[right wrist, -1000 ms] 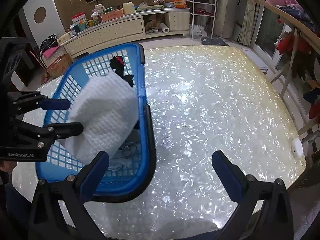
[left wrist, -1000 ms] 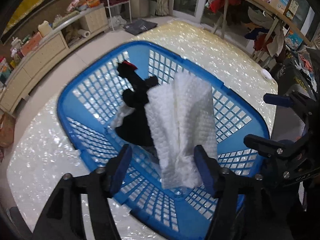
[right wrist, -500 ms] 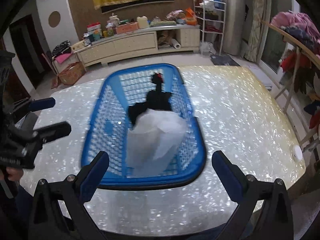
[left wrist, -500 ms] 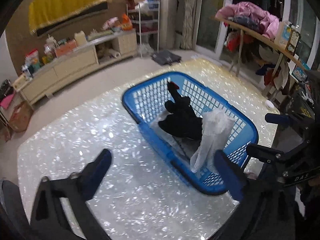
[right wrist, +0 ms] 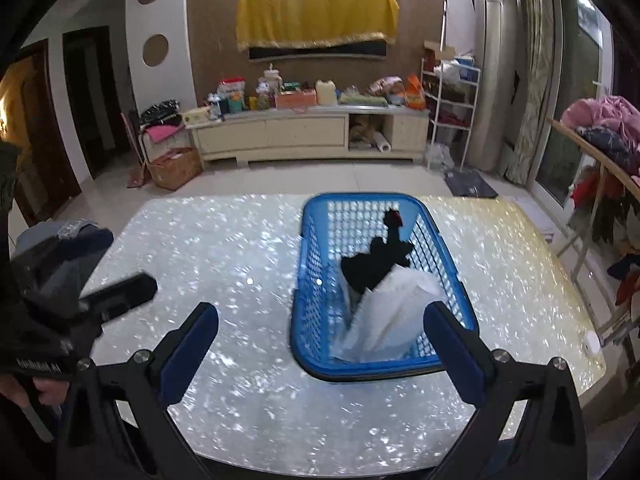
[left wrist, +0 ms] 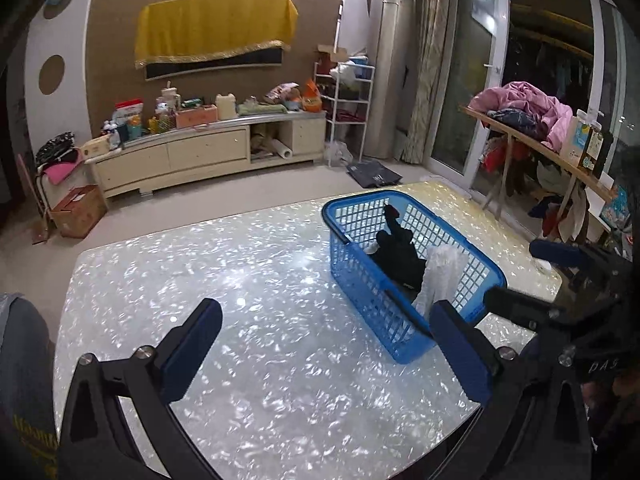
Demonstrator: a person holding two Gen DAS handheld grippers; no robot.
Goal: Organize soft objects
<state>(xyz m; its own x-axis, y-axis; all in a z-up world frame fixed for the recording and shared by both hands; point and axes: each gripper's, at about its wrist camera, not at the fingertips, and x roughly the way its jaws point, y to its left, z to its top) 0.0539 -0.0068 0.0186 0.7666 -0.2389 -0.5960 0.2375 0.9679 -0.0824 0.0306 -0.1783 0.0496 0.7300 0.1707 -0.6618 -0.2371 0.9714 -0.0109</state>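
A blue plastic basket point(left wrist: 348, 268) point(right wrist: 304, 312) stands on the right part of the shiny white table point(left wrist: 240, 280) point(right wrist: 224, 248). Inside it lie a black garment point(left wrist: 400, 256) point(right wrist: 372, 264) and a white waffle-textured cloth point(left wrist: 438, 276) point(right wrist: 392, 312) draped against the near end. My left gripper point(left wrist: 324, 344) is open and empty, held above the table to the left of the basket. My right gripper point(right wrist: 320, 344) is open and empty, held back from the basket's near rim. Each gripper also shows in the other's view, the right one point(left wrist: 560, 280) and the left one point(right wrist: 116, 296).
A low cream cabinet point(right wrist: 304, 136) with clutter stands along the far wall. A wooden rack with clothes point(left wrist: 532, 128) stands to the right of the table. A small white disc point(right wrist: 591, 345) lies near the table's right edge. A dark cloth heap point(right wrist: 72, 240) is at the left.
The left gripper let go of the white cloth, which now rests in the basket. Both grippers pulled back and up, away from the basket, and the view widened.
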